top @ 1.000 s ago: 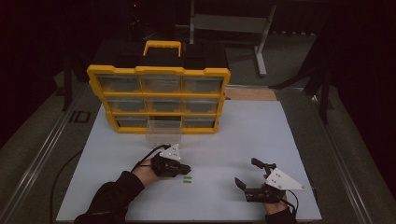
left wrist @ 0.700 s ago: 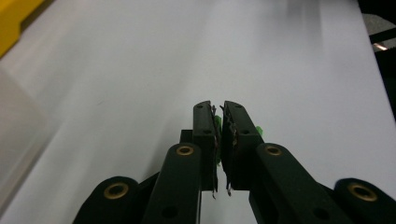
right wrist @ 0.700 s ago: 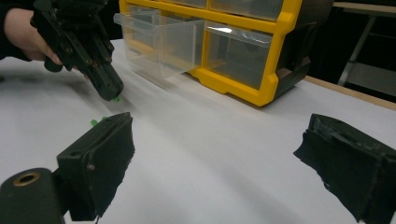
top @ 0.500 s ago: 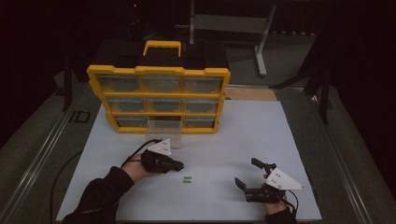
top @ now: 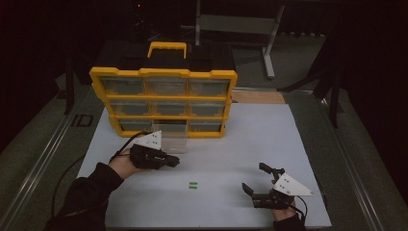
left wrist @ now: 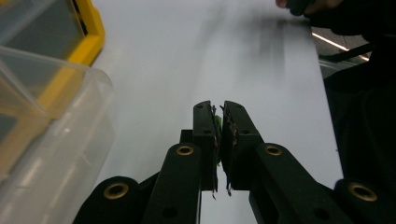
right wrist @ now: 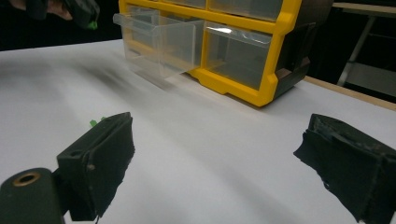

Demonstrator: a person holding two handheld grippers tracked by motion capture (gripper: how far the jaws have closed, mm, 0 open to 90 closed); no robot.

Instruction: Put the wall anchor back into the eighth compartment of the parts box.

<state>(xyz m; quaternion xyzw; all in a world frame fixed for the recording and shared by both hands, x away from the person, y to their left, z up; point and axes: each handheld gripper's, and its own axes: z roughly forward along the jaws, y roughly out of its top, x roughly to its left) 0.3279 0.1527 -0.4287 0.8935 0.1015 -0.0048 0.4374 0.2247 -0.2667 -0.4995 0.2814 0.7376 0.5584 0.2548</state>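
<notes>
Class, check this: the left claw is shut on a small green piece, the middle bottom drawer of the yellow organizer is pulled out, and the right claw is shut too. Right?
One slip: the right claw is open, its jaws wide apart in the right gripper view. The left claw does pinch the green piece, and the drawer of the organizer is out.

The green piece (left wrist: 218,125) is nearly all hidden between the closed jaws of the left gripper (left wrist: 218,108); its shape cannot be told

A yellow-framed organiser (top: 163,74) with clear drawers (top: 172,139) and a black back stands on a white mat (top: 250,144), two small green pieces (top: 193,185) lie there, and both grippers are black.
</notes>
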